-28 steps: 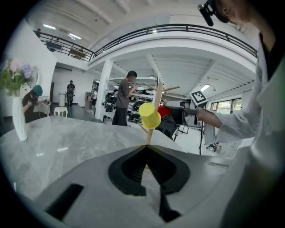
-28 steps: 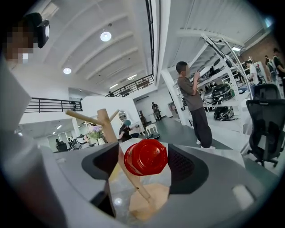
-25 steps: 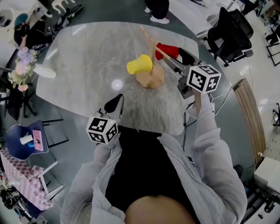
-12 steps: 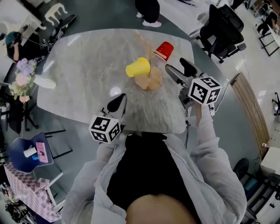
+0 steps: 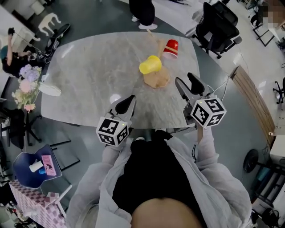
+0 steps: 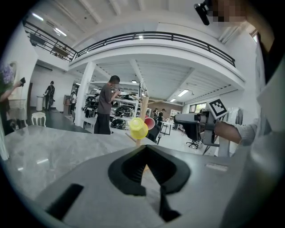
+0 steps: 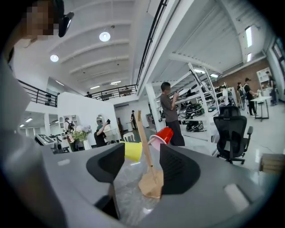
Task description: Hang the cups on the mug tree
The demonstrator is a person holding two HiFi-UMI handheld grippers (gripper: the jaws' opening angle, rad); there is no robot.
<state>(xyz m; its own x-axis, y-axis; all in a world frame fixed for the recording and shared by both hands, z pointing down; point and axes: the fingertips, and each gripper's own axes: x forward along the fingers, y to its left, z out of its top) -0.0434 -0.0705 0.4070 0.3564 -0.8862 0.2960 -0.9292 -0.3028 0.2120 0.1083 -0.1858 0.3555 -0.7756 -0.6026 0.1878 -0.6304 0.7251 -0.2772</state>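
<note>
The wooden mug tree (image 5: 156, 79) stands on the far right part of the marble table (image 5: 89, 67). A yellow cup (image 5: 150, 65) hangs on its near-left peg and a red cup (image 5: 171, 46) on its far-right peg. My right gripper (image 5: 186, 82) hovers near the table's right front edge, well short of the tree. It is open with nothing between its jaws, which have just been closing. In the right gripper view the tree (image 7: 151, 185) and both cups show beyond the right gripper (image 7: 141, 153). My left gripper (image 5: 127, 101) is shut and empty over the front edge.
A black office chair (image 5: 218, 26) stands past the table's far right corner, and a person (image 5: 141, 11) beyond its far end. Flowers (image 5: 26, 84) stand left of the table, and a white object (image 5: 50, 90) lies at its left edge. A wooden bench (image 5: 251, 102) is at right.
My right gripper has drawn back from the red cup toward the near right edge, its jaws narrower. The left gripper has lifted a little. Both cups stay on the tree.
</note>
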